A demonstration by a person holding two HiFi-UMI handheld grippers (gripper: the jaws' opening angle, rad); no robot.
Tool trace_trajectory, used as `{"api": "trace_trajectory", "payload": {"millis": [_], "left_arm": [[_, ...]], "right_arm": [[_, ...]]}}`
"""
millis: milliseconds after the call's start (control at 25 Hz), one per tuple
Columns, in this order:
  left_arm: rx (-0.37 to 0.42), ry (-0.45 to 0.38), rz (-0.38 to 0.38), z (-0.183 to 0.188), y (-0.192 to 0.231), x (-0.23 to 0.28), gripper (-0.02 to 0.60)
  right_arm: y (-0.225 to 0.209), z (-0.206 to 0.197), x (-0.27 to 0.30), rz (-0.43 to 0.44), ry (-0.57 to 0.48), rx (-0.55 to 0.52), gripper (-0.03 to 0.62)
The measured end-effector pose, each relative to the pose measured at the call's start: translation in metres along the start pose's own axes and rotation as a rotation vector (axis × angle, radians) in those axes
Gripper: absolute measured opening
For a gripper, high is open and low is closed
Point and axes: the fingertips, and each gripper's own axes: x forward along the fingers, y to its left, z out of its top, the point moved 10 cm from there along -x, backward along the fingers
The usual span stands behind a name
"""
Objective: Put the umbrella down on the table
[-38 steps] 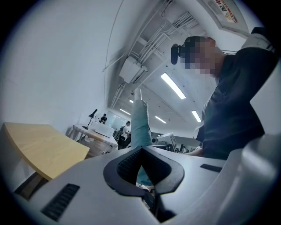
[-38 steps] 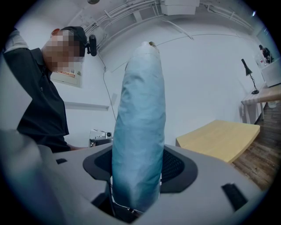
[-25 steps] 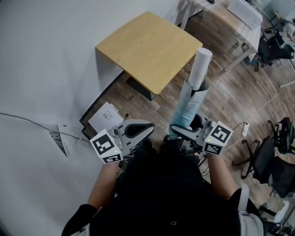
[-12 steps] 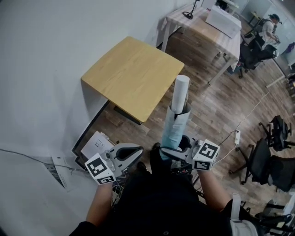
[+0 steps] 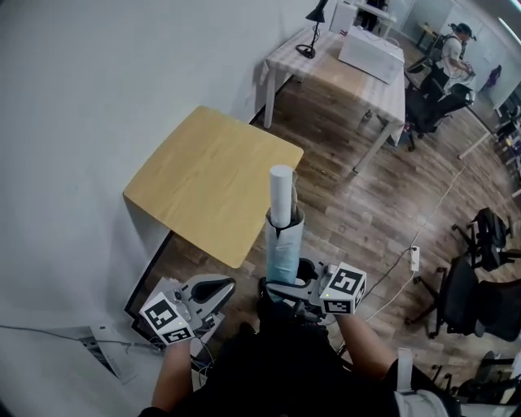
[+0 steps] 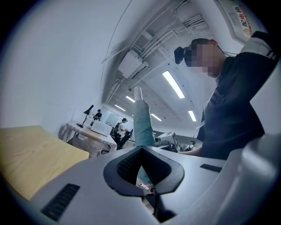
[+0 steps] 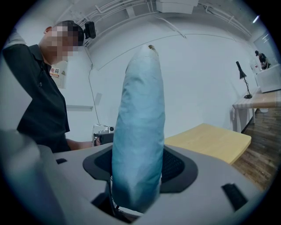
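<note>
In the head view we hold the right gripper (image 5: 285, 287) clamped on the folded blue umbrella (image 5: 283, 244), which stands upright out of its jaws with the wooden table (image 5: 203, 179) ahead of them; in the left gripper view the left gripper (image 6: 141, 151) has its jaws together on nothing, the umbrella beyond them; and in the right gripper view the umbrella fills the gap between the jaws.

A white wall (image 5: 98, 81) meets a wooden plank floor (image 5: 391, 212). A square light-wood table (image 5: 203, 175) stands against the wall. Farther back is a longer desk (image 5: 326, 69) carrying a black lamp (image 5: 313, 16). Black office chairs (image 5: 476, 285) stand to the right, and strip lights (image 6: 172, 85) run along the ceiling.
</note>
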Motion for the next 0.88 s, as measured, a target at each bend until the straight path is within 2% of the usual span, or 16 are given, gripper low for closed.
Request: {"api": "trace_trajectory", "payload": {"millis": [440,720,880], "left_arm": [[0.028,0.021,0.031,0.048,0.071,0.065,0.011],[0.043,0.023,0.101,0.071,0.099,0.104,0.011],[0.054,0.01,0.185,0.081,0.111,0.116,0.011]], "right_arm": [[-0.1,0.057,0.007,0.03,-0.003,-0.025,0.281],[-0.156,0.077,0.001,0.105,-0.002,-0.028,0.281],[-0.188,0.081,0.002,0.147,-0.004,-0.004,0.281]]}}
